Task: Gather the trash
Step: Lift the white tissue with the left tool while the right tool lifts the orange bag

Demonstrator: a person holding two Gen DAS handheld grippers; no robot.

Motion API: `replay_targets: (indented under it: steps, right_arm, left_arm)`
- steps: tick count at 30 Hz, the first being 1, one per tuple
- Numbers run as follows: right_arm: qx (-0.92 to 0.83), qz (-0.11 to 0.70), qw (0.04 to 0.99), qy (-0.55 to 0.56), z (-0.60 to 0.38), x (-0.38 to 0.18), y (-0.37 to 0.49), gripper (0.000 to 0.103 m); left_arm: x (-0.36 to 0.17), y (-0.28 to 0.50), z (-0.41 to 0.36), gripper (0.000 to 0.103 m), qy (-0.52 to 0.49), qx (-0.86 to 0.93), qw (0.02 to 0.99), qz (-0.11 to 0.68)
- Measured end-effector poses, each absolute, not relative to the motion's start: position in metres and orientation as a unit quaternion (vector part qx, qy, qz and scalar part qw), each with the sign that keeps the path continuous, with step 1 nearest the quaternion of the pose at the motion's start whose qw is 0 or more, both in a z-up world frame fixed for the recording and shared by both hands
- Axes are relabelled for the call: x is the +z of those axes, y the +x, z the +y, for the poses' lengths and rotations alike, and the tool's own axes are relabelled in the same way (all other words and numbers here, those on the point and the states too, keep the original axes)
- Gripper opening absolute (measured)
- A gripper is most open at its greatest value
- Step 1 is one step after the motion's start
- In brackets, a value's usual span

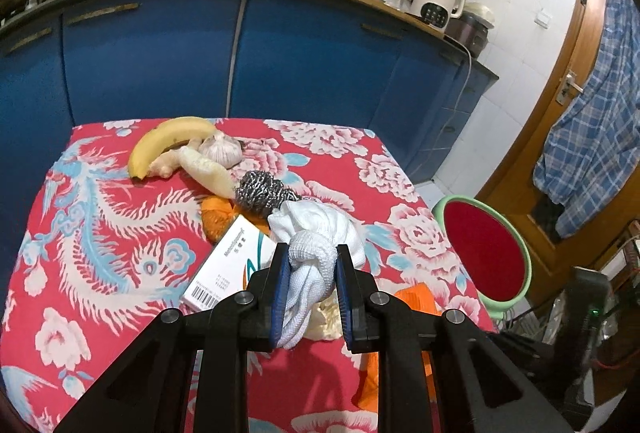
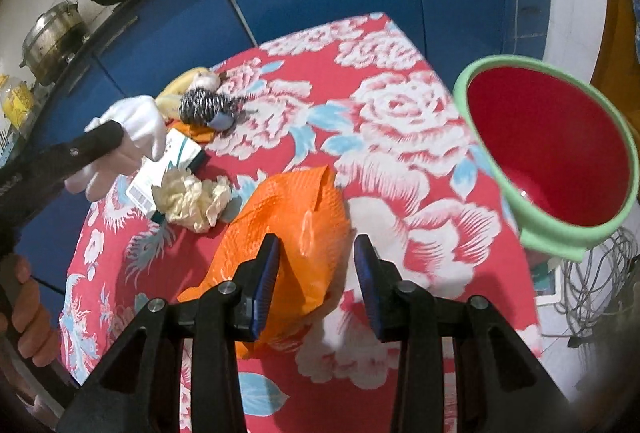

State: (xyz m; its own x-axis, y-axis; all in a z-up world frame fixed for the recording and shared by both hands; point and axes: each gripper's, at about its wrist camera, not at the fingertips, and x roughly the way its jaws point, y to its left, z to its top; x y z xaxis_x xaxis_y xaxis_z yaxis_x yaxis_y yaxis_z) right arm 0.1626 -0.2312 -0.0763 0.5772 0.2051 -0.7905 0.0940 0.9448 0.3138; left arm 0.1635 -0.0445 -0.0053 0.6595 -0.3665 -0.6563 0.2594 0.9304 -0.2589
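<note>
My left gripper is shut on a white cloth and holds it above the red flowered tablecloth. The cloth also shows in the right wrist view, hanging from the left gripper's finger. My right gripper is open just above an orange mesh bag, its jaws on either side of the bag's near part. A crumpled cream wrapper lies left of the bag. A green bin with a red inside stands off the table's right edge; it also shows in the left wrist view.
On the cloth lie a white box with a barcode, a steel scourer, an orange scrap, a banana, garlic and ginger. Blue cabinets stand behind. Cables lie by the bin.
</note>
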Motion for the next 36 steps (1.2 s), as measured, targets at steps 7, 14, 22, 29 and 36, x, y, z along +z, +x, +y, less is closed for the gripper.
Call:
replay_targets:
  steps: [7,14,22,29,36]
  right_arm:
    - [0.041,0.464,0.867,0.175,-0.229,-0.082,0.162,0.023]
    - [0.043,0.442,0.879,0.172,-0.231,-0.070,0.153,0.005]
    - [0.029,0.402,0.897,0.180,-0.250,-0.043,0.137,0.004]
    - [0.004,0.373,0.909,0.184,-0.277,-0.025,0.122,0.004]
    - [-0.023,0.352,0.916,0.193,-0.312,-0.012,0.112,0.004]
  left_arm:
    - [-0.006,0.159,-0.037,0.022,-0.079,-0.169,0.908,0.375]
    - [-0.006,0.154,-0.040,0.022,-0.080,-0.173,0.907,0.376]
    - [0.001,0.150,-0.048,0.022,-0.088,-0.182,0.906,0.372]
    - [0.004,0.149,-0.066,0.022,-0.089,-0.198,0.901,0.375]
    - [0.008,0.152,-0.090,0.022,-0.091,-0.220,0.896,0.374]
